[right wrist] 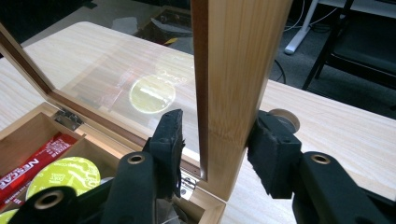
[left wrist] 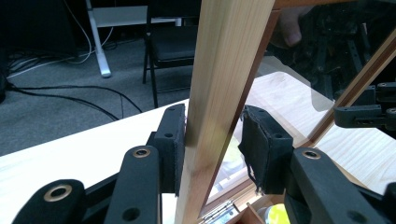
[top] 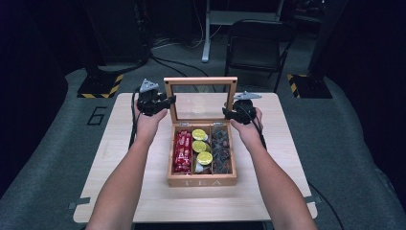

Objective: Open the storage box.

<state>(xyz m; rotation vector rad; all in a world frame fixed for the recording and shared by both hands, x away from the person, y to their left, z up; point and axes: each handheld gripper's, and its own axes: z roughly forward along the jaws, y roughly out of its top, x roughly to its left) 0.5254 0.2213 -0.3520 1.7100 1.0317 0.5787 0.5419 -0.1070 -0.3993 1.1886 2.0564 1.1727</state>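
Left gripper (left wrist: 210, 149) jaws straddle the upright wooden lid frame (left wrist: 224, 93): left pad (left wrist: 170, 147) touching wood, right pad (left wrist: 261, 149) just off the glass pane (left wrist: 289, 93). Hinge (left wrist: 219, 212) below.

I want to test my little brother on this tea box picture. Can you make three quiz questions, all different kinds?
1. True or false: the lid of the tea box stands open.
2. What do the left tongs straddle? A) the table's edge B) a side rail of the lid C) a chair leg
3. Fill in: the red packets lie in the box's ____ compartment, seen from the high view.

Key: 1 true. 2 B. 3 left.
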